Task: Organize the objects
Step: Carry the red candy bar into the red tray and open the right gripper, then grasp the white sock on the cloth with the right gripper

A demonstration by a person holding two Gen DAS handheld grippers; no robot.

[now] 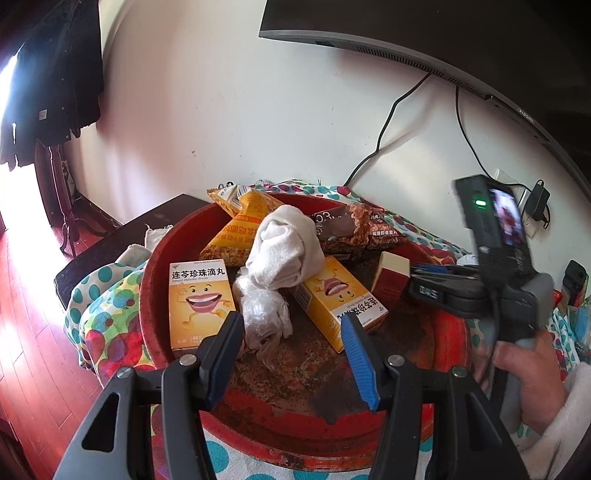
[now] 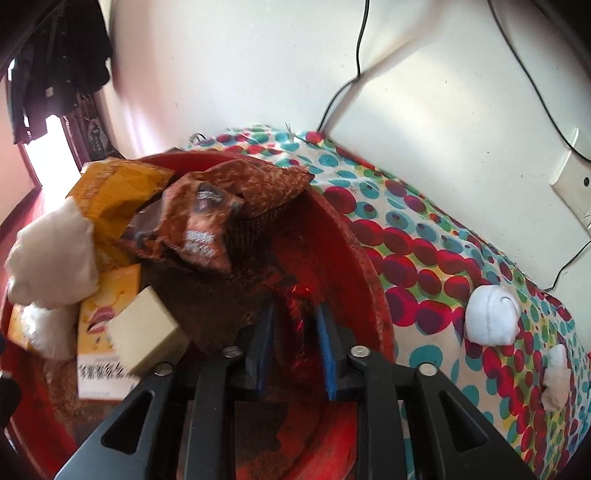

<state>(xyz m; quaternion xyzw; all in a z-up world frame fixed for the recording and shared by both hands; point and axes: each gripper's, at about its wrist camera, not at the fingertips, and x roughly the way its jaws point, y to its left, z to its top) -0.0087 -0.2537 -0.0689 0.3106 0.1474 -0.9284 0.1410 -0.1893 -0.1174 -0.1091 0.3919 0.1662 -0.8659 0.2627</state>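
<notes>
A round red tray (image 1: pixel 448 343) holds two yellow medicine boxes (image 1: pixel 197 295) (image 1: pixel 341 299), a rolled white sock (image 1: pixel 286 247), crumpled clear plastic (image 1: pixel 264 314), yellow and brown snack packets (image 1: pixel 240 236) (image 1: pixel 364 229) and a small cream-and-red box (image 1: pixel 393 277). My left gripper (image 1: pixel 291 325) is open and empty above the tray's near side. My right gripper (image 2: pixel 295 314) is inside the tray (image 2: pixel 354 243), its jaws a little apart with nothing clearly between them; it also shows in the left view (image 1: pixel 428 277), next to the cream box (image 2: pixel 147 332). The brown packets (image 2: pixel 207 221) lie ahead of it.
The tray sits on a polka-dot cloth (image 2: pixel 424 229) against a white wall. Two white sock balls (image 2: pixel 491 315) (image 2: pixel 556 376) lie on the cloth to the right. A monitor (image 1: pixel 443 33) with cables hangs above. A dark table (image 1: pixel 110 251) and red wood floor lie left.
</notes>
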